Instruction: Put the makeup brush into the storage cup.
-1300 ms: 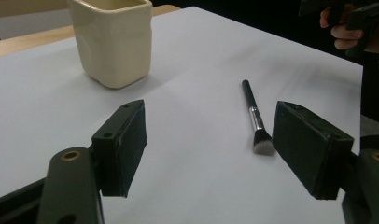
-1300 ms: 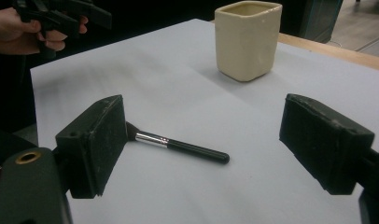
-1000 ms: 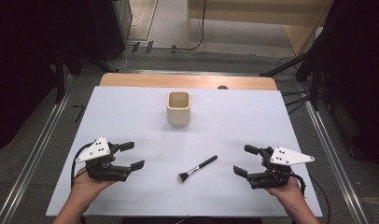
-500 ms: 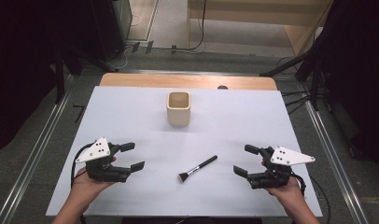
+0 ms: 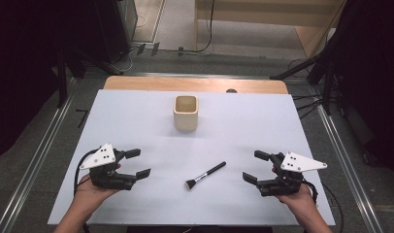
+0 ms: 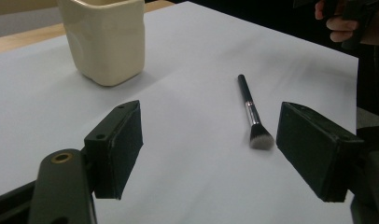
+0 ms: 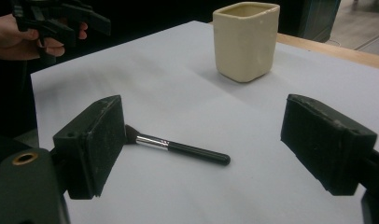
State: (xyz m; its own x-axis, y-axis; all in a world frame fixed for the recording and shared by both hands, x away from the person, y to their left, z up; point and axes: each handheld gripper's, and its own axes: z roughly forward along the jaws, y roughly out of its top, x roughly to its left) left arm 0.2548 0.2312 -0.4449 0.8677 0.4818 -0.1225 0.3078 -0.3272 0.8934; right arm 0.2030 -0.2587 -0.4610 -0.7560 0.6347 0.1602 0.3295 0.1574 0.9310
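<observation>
Black jaws of both grippers stand wide apart, nothing held. Left gripper (image 5: 132,164) and right gripper (image 5: 257,167) rest low on the white sheet (image 5: 137,116), same pose as a second ago: no change, nothing started. Brush (image 5: 205,175) lies flat between them, bristles toward the near edge, handle angled away toward the right gripper's side. Beyond it, well apart, the cream cup (image 5: 186,112) stands upright. Judgement: likely brush into cup; no approach yet.
</observation>
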